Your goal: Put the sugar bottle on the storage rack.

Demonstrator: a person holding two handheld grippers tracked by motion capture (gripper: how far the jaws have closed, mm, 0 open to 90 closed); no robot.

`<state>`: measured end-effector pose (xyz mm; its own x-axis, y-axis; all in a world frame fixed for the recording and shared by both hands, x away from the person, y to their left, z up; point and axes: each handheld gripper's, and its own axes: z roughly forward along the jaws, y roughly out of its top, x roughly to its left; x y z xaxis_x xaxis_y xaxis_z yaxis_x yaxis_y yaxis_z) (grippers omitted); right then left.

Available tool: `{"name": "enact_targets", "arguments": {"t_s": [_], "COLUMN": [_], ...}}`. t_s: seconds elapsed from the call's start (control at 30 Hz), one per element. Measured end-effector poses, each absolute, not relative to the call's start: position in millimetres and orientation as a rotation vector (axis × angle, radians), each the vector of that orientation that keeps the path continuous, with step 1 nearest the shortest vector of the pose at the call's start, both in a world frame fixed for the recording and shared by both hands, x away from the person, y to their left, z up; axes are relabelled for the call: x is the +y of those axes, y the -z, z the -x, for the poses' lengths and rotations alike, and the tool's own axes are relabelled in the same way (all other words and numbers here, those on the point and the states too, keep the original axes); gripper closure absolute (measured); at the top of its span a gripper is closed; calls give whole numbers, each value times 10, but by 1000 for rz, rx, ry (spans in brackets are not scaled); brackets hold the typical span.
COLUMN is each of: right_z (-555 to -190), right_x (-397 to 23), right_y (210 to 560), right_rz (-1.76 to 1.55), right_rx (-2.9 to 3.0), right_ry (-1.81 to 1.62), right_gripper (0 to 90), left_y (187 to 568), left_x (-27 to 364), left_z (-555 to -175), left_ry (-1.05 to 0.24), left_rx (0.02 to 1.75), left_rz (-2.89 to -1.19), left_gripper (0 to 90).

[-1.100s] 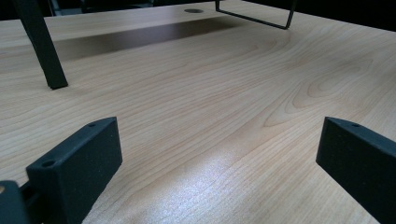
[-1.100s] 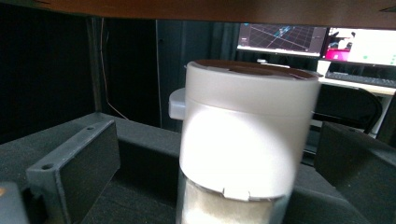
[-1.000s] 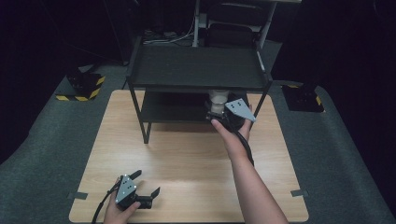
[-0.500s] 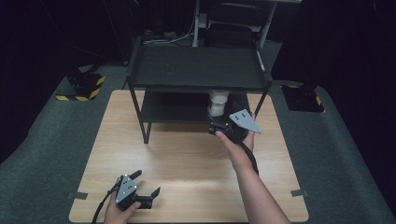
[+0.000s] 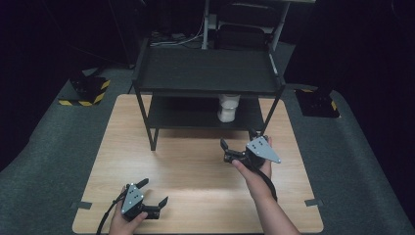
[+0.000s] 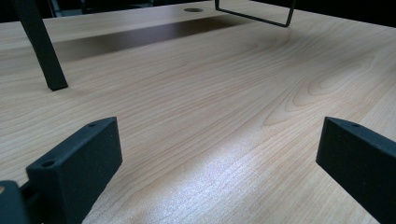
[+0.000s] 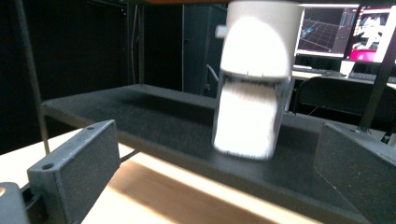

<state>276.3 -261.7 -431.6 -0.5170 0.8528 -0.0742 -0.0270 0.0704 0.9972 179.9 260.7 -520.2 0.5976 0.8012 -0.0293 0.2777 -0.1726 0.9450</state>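
On the wooden table (image 5: 195,166), high view: black two-tier rack (image 5: 205,73) stands at far half, white container (image 5: 228,107) upright on its lower shelf, right of centre. Right gripper (image 5: 240,143) sits just in front of rack's near edge, jaws spread wide, nothing held; container lies straight ahead and slightly left of it, near, long axis vertical. Right hand (image 5: 252,169) wraps the handle from below, forearm running in from bottom edge, angled toward rack. Left gripper (image 5: 152,193) rests low at near-left corner, jaws apart, empty, well apart from container, so right side is clearly nearer. Left hand (image 5: 125,223) grips it at table edge. Left gripper view: both black jaws wide, bare wood grain between them, a rack leg (image 6: 42,46) far off upper left. Right gripper view: jaws wide open, empty; container (image 7: 254,79) stands upright on shelf (image 7: 163,114) between the jaw lines, a bit right of centre, opaque white cap over a clear body with white contents, slightly blurred. Probably any regrasp = straight fwd reach, jaws closing across its sides.
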Motion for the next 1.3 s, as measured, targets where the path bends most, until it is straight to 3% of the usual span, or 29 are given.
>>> {"name": "enact_targets", "arguments": {"t_s": [1.3], "right_z": [-1980], "right_x": [-3317], "right_y": [5172], "right_rz": [-887], "right_rx": [1716], "right_ry": [-1479], "right_gripper": [0], "left_y": [5207], "left_x": [2590], "left_z": [-1780], "left_ry": [-617], "left_rx": [887], "left_rz": [-1734], "left_gripper": [6]}}
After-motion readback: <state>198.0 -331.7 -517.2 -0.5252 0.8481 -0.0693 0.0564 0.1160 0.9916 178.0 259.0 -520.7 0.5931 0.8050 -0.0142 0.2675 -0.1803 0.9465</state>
